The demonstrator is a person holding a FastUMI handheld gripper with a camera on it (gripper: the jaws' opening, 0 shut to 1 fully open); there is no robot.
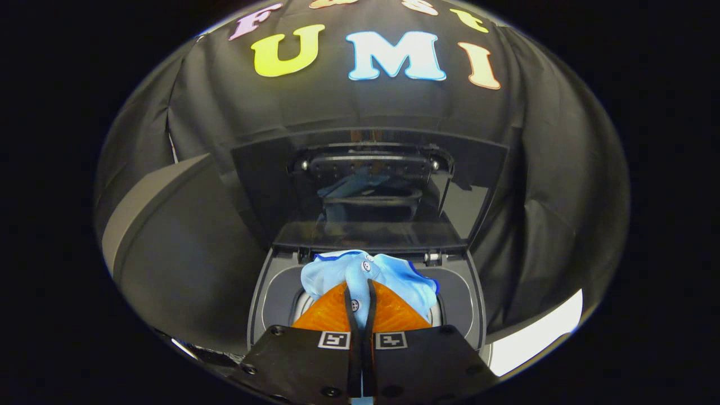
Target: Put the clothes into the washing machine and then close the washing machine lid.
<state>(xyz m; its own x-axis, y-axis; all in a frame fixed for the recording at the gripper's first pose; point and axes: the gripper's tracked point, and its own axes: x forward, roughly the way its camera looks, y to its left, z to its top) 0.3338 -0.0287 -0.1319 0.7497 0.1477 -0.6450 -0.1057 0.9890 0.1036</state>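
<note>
we hold the gripper [360,289] with its fingers drawn together and clamped on a fold of the light blue garment [371,275]; we judge the pinch is kept tight so the cloth cannot slip free before it is over the drum. the garment hangs bunched just ahead of the fingertips, above the round opening of the washing machine [458,298], spilling to the left and right of the fingers; it has no clear long axis, though the crumpled mass spreads more left to right than near to far, and its bulk seems to droop toward the opening. the lid [371,185] stands raised at the far side, tilted back toward the wall, we think so the mouth is free for loading; closing it comes after the release.
</note>
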